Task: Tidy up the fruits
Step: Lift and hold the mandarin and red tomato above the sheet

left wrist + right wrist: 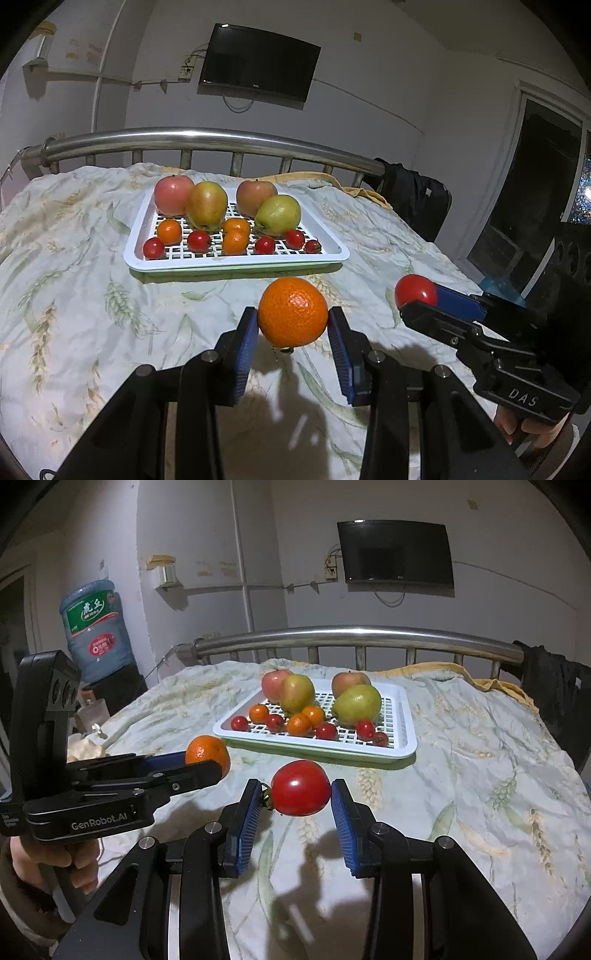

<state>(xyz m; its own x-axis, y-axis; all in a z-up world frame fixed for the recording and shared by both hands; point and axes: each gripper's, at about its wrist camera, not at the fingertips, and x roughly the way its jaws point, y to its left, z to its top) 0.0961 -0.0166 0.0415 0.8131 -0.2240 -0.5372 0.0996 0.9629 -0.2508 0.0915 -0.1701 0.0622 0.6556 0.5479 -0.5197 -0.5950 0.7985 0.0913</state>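
Now both fruits hang above the bed: left claw clamped on the tangerine, right claw on the tomato. Risk: round skins slipping before reaching the crowded far tray.

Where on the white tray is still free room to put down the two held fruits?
Bare grid on the white tray: its right end, beyond the green pear and rightmost small red fruit. Left and middle are crowded.
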